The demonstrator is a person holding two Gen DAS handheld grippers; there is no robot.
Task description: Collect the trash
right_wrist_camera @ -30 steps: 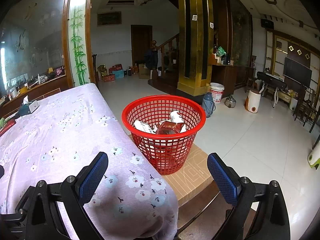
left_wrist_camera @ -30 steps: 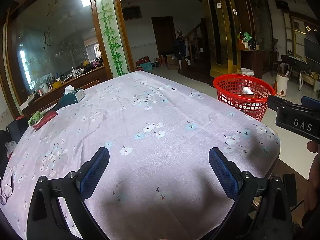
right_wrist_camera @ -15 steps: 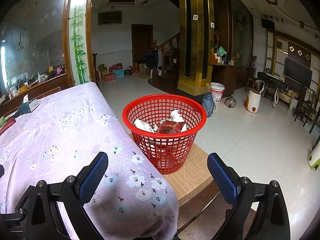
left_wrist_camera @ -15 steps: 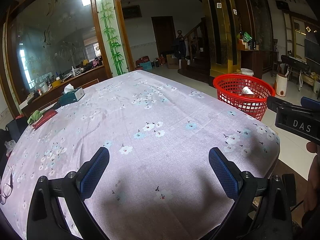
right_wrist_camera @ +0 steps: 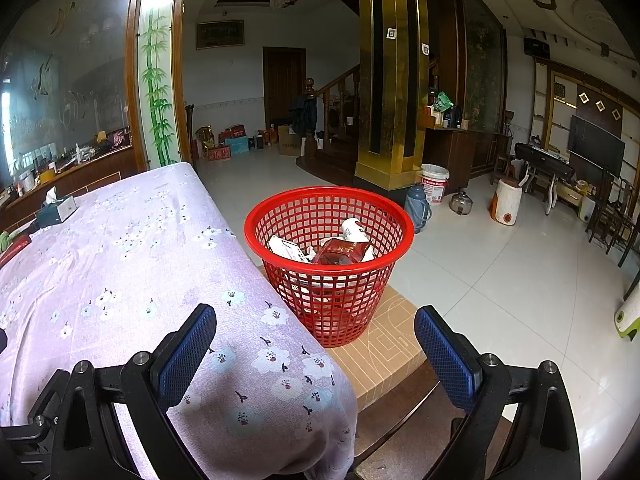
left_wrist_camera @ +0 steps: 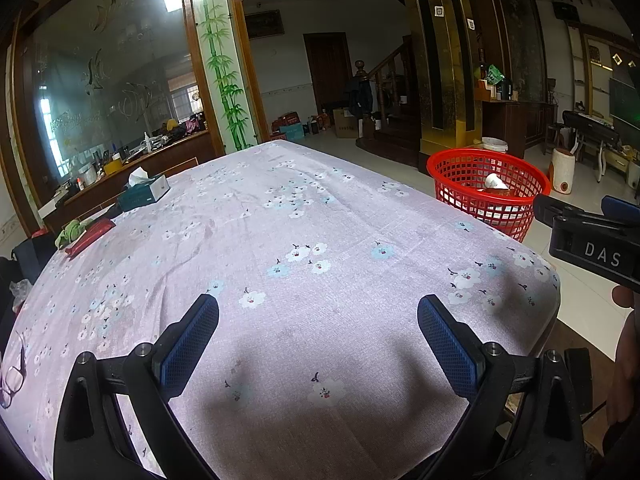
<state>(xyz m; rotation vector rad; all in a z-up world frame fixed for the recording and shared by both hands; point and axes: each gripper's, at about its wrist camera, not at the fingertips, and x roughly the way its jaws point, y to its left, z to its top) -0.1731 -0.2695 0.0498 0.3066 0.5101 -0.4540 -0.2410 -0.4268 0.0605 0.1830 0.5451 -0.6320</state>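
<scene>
Red plastic lattice basket (right_wrist_camera: 329, 264), round, on cardboard box (right_wrist_camera: 384, 344) just off table's right edge; holds white cup (right_wrist_camera: 354, 231), dark red packet (right_wrist_camera: 339, 251), white carton (right_wrist_camera: 286, 249). Floral purple tablecloth (left_wrist_camera: 280, 240) mostly bare; tissue box (left_wrist_camera: 145, 192) at far left edge. Left gripper (left_wrist_camera: 318, 342) spread wide, empty, over near edge. Right gripper (right_wrist_camera: 315, 350) likewise spread, empty. Unchanged from a second ago.

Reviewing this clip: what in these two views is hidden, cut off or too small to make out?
- Lower contents of the red basket: right wrist view, hidden under the top trash.
- Glasses: left wrist view, cut off by the left edge.
- Right gripper: left wrist view, fingertips cut off by the right edge.
</scene>
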